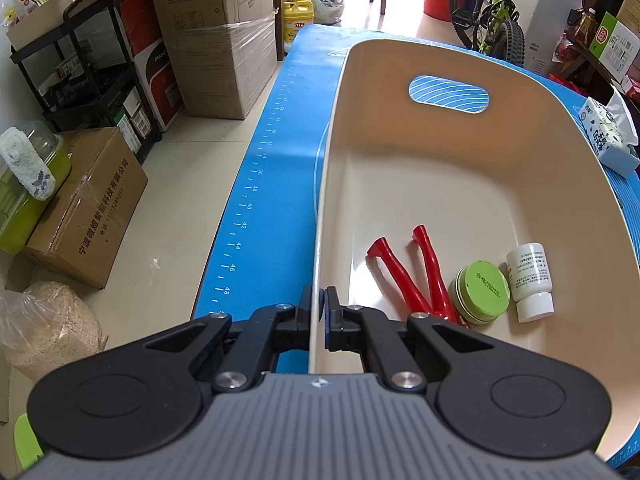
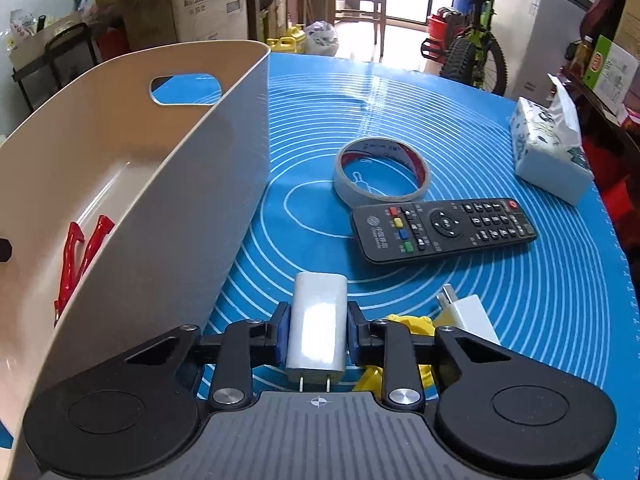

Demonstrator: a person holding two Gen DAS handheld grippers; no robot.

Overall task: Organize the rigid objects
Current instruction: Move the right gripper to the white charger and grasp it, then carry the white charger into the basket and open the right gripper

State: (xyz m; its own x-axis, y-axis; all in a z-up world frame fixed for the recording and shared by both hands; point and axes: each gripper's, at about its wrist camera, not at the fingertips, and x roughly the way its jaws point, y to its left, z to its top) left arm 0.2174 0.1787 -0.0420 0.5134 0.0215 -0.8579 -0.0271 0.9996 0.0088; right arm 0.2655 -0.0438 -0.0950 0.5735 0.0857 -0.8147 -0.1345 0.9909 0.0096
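the bin [image 1: 316, 240] is steadied by the left gripper [image 1: 319, 306], clamped on its rim, while the charger [image 2: 318, 320], on the mat just beside the bin, is pinched in the right gripper [image 2: 318, 330]; next, it is likely to be lifted over the rim and released inside.

The basket [image 2: 168, 200] stands left on the worktop [image 2: 520, 280]; tongs [image 1: 404, 276], tin [image 1: 482, 292] and bottle [image 1: 530, 280] lie in it. Right of it lie tape [image 2: 382, 176] and, nearer, the remote [image 2: 442, 226].

Left gripper [image 1: 319, 304] clamped shut, right gripper [image 2: 318, 330] pinching, both angled downward.
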